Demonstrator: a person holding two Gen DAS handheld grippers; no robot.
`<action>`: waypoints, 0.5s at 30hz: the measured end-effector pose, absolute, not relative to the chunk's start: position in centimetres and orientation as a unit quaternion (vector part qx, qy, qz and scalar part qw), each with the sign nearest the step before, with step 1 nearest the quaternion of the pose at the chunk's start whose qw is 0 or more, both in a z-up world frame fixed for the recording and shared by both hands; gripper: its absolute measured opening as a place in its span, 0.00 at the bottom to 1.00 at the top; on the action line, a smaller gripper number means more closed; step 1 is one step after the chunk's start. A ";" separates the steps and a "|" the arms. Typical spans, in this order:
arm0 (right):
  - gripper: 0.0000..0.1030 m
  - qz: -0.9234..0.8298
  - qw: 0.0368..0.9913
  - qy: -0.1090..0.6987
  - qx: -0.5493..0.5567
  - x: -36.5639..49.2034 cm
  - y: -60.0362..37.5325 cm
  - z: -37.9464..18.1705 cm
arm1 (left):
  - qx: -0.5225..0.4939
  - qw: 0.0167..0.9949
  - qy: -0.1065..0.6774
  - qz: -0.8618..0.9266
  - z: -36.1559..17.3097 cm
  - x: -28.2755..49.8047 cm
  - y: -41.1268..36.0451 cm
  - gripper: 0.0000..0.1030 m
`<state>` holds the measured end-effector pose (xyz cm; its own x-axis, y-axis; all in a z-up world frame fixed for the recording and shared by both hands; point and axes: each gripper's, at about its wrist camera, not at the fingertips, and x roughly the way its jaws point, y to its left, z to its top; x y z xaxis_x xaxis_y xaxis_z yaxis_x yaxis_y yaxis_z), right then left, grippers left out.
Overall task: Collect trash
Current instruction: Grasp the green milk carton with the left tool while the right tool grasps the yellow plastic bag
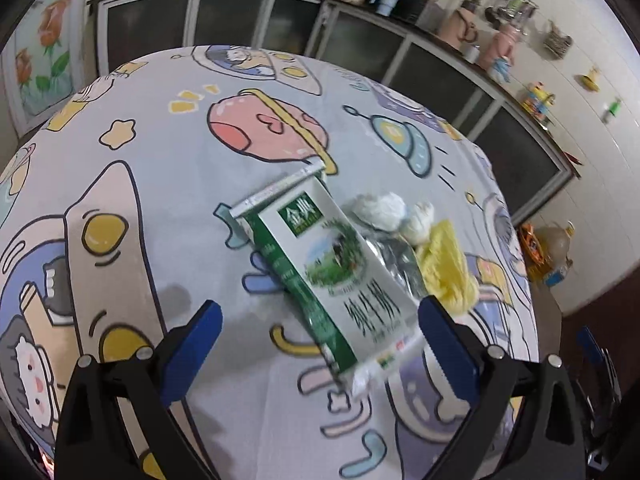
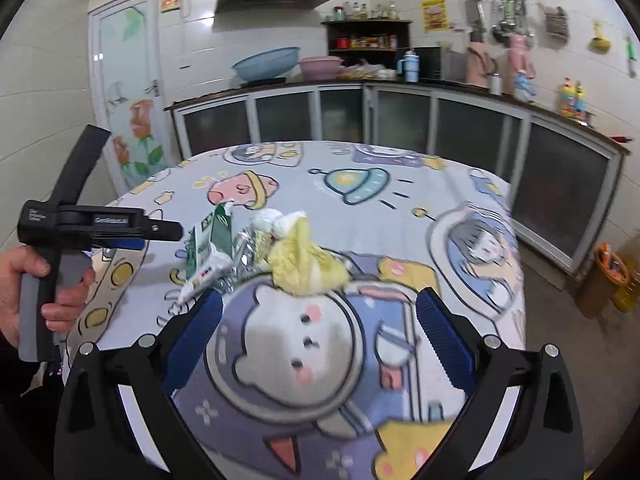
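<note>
A green and white milk carton (image 1: 328, 268) lies flat on the cartoon tablecloth (image 1: 160, 200), its near end between my left gripper's (image 1: 320, 328) open fingers. Beside it lie white crumpled paper balls (image 1: 384, 208), a silvery foil wrapper (image 1: 400, 260) and a crumpled yellow paper (image 1: 448, 268). In the right wrist view the same pile shows: carton (image 2: 216, 240), foil (image 2: 248, 252), white balls (image 2: 276, 216), yellow paper (image 2: 304, 264). My right gripper (image 2: 320, 324) is open and empty, just short of the yellow paper. The left gripper's body (image 2: 92, 220) is at the left, held by a hand.
The table's right edge (image 2: 516, 280) drops to a grey floor. Kitchen cabinets (image 2: 400, 120) run behind the table with basins and bottles on the counter. An orange bag and a yellow oil jug (image 2: 628, 280) stand on the floor at right.
</note>
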<state>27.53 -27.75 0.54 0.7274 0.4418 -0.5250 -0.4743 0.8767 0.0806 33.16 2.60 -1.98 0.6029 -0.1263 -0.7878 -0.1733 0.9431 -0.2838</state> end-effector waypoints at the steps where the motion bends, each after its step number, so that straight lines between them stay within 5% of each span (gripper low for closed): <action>1: 0.91 0.257 0.924 0.282 -0.031 28.4 -27.4 0.5 | -0.167 0.877 0.450 0.015 -2.1 33.5 2.5 0.92; 9: 0.89 0.303 0.892 0.333 -0.033 33.9 -24.7 -1.3 | -0.186 0.853 0.486 0.028 -3.6 36.7 2.5 0.92; 15: 0.76 0.314 0.872 0.374 -0.032 37.8 -22.9 -2.7 | -0.193 0.843 0.500 0.040 -4.5 38.4 2.9 0.92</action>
<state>37.77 -22.91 -2.67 0.5241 0.5233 -0.6720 -0.5708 0.8014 0.1789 38.44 2.92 -4.49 0.4963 -0.1251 -0.8591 -0.2605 0.9225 -0.2848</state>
